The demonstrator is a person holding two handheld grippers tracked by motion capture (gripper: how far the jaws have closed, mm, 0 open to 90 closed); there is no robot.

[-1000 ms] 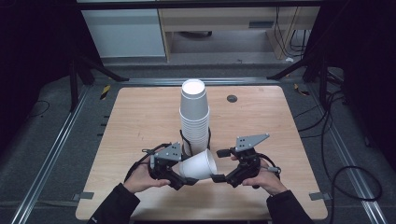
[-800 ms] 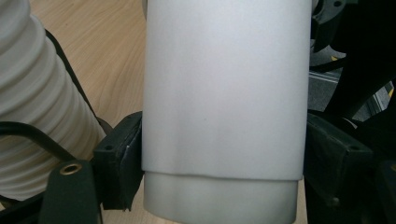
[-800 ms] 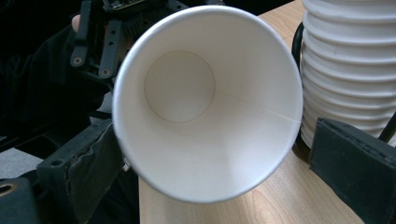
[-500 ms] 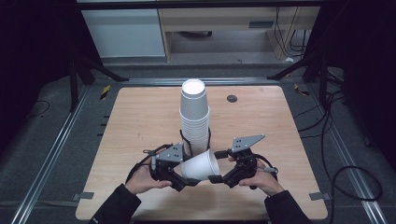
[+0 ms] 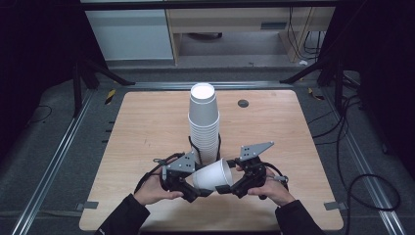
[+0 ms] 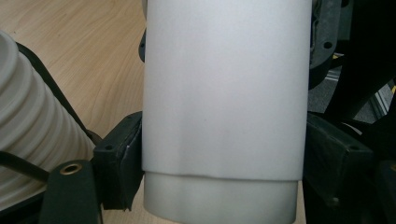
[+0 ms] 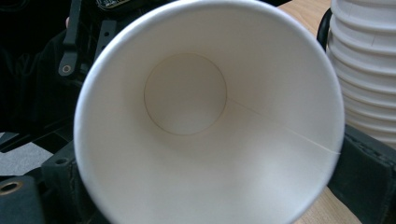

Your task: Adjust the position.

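A white paper cup [image 5: 211, 175] lies on its side just above the table's front middle, held between both grippers, its mouth towards the right hand. My left gripper [image 5: 195, 186] is shut on its narrow end. In the left gripper view the cup [image 6: 224, 93] is clamped between the two black jaws, and a step runs around it low down. My right gripper [image 5: 226, 185] is at the rim end. In the right gripper view I look straight into the cup [image 7: 187, 93], with a jaw pressed against each side of the rim. A tall stack of white cups [image 5: 204, 122] stands just behind.
The wooden table [image 5: 147, 122] has a small black round grommet [image 5: 243, 103] at the back right. The stack [image 6: 28, 121] sits close beside the left jaw, and the stack [image 7: 369, 70] nearly touches the right one. Metal rails and cables border the table.
The cup and both grippers have stayed in nearly the same spot, with only a slight wobble of the hands. Both holds are unchanged.
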